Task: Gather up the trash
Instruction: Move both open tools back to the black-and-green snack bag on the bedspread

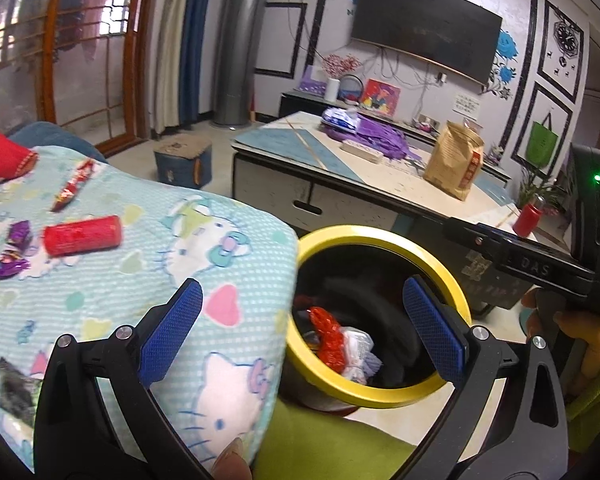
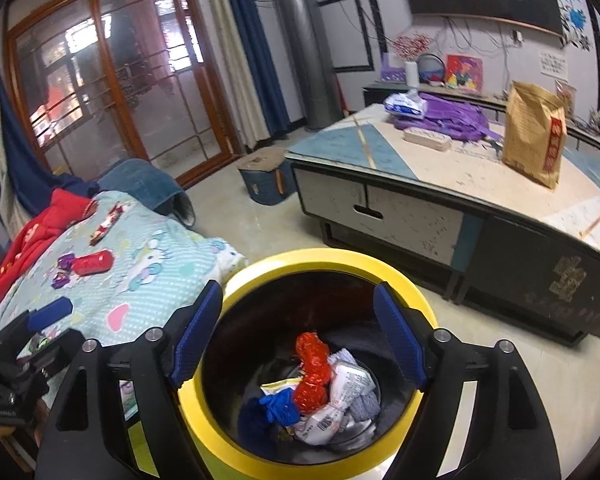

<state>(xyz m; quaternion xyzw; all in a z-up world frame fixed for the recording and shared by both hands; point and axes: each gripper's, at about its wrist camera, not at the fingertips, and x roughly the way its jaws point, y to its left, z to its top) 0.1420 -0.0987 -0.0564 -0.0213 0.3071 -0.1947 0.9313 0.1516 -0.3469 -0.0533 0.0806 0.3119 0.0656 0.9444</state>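
Observation:
A yellow-rimmed black trash bin [image 1: 384, 236] [image 2: 324, 258] stands on the floor beside a Hello Kitty blanket [image 1: 188, 248] [image 2: 156, 276]. Inside it lie a red crumpled wrapper [image 2: 310, 374], white wrappers [image 2: 350, 378] and blue scraps [image 2: 280, 406]. On the blanket lie a red cylinder wrapper [image 1: 83, 235] [image 2: 93, 262], a purple wrapper [image 1: 14, 250] [image 2: 65, 261] and a red stick wrapper [image 1: 74, 185] [image 2: 107, 224]. My left gripper [image 1: 302, 322] is open and empty, spanning the blanket edge and the bin. My right gripper [image 2: 298, 330] is open and empty above the bin mouth.
A low coffee table [image 2: 440, 184] [image 1: 380, 176] stands behind the bin with a brown paper bag [image 2: 534, 134], purple cloth [image 2: 450, 118] and a red bottle [image 1: 530, 218]. A blue stool [image 2: 264, 178] sits on the floor. Red clothing [image 2: 40, 228] lies at the blanket's far end.

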